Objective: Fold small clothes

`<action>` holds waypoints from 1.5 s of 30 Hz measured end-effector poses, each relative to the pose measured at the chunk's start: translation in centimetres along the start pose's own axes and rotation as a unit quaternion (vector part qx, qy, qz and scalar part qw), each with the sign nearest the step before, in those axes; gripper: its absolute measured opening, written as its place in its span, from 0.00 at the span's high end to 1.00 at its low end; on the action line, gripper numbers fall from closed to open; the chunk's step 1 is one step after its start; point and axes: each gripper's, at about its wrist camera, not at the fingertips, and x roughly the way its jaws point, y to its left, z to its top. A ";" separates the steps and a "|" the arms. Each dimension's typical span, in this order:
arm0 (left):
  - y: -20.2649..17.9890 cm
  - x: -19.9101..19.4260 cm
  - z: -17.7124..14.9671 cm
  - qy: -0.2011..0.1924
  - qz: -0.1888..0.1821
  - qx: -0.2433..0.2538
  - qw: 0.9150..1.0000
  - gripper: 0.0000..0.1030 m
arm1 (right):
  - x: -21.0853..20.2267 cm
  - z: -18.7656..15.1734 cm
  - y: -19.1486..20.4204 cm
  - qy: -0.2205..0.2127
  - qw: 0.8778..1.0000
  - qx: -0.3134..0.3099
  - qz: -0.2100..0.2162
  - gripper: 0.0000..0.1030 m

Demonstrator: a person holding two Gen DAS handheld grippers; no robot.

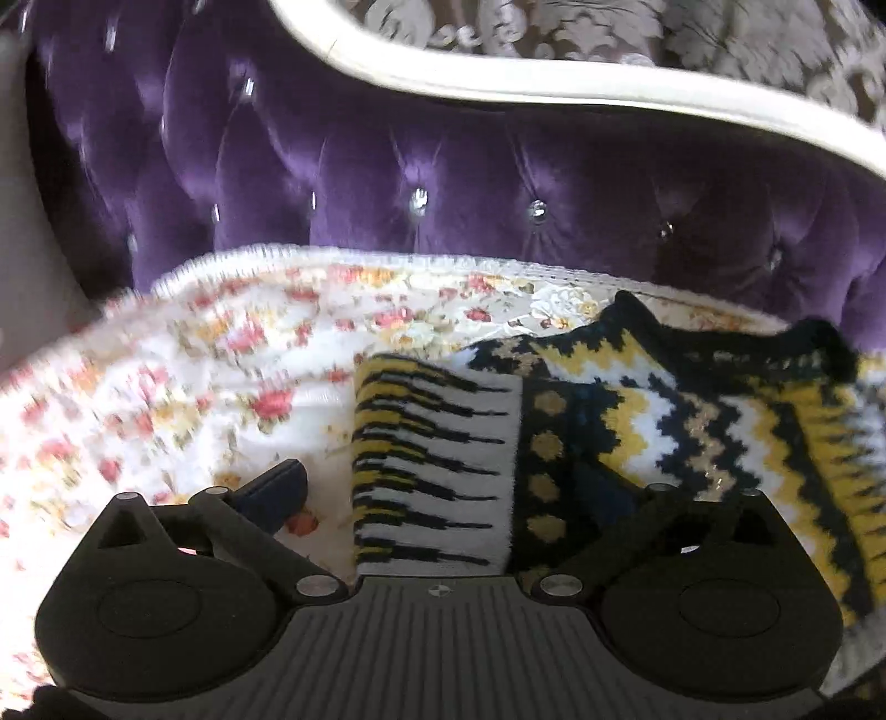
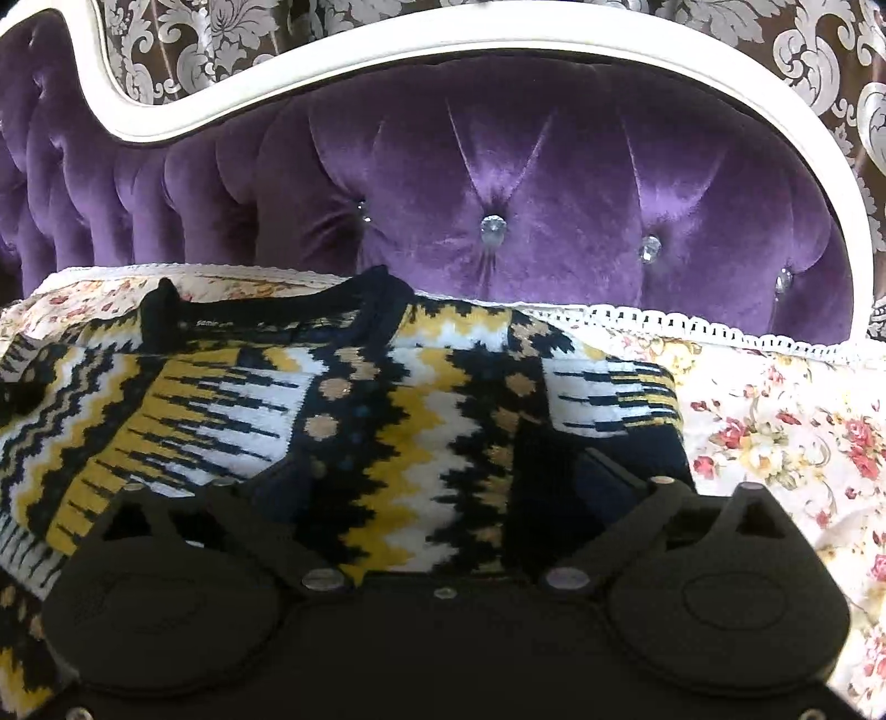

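On floral cover (image 1: pixel 166 387): sweater (image 2: pixel 387 399); both tongs spread.

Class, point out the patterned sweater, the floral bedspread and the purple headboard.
patterned sweater (image 2: pixel 421 421), right wrist view, zigzag middle.
floral bedspread (image 1: pixel 183 387), left wrist view, bare rose print.
purple headboard (image 2: pixel 554 183), right wrist view, tufted velvet.

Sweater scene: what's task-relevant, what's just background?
In the job:
- sweater, knit in black, yellow and white, partly folded
- left hand-held gripper, open over the sweater's edge
- right hand-held gripper, open, low over the sweater

Just there:
- floral cover under the sweater
- purple tufted backrest
- white frame
- damask wallpaper
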 end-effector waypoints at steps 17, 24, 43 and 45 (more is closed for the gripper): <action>2.0 -0.2 1.2 0.023 -0.036 -0.041 0.998 0.03 | 0.0 -0.4 -0.3 -0.015 1.000 0.007 0.010 0.01; -1.3 -7.7 0.8 -0.037 -0.054 0.025 0.998 0.10 | 0.0 -0.4 -0.3 -0.014 1.000 0.009 0.011 0.01; -1.8 -9.0 -4.1 0.078 -0.052 0.001 0.996 0.08 | 0.0 -0.1 -0.2 0.001 1.000 0.006 0.009 0.01; -1.5 -10.9 -5.1 0.076 -0.047 -0.004 0.996 0.15 | -0.4 0.2 -0.1 0.015 1.000 0.003 0.008 0.01</action>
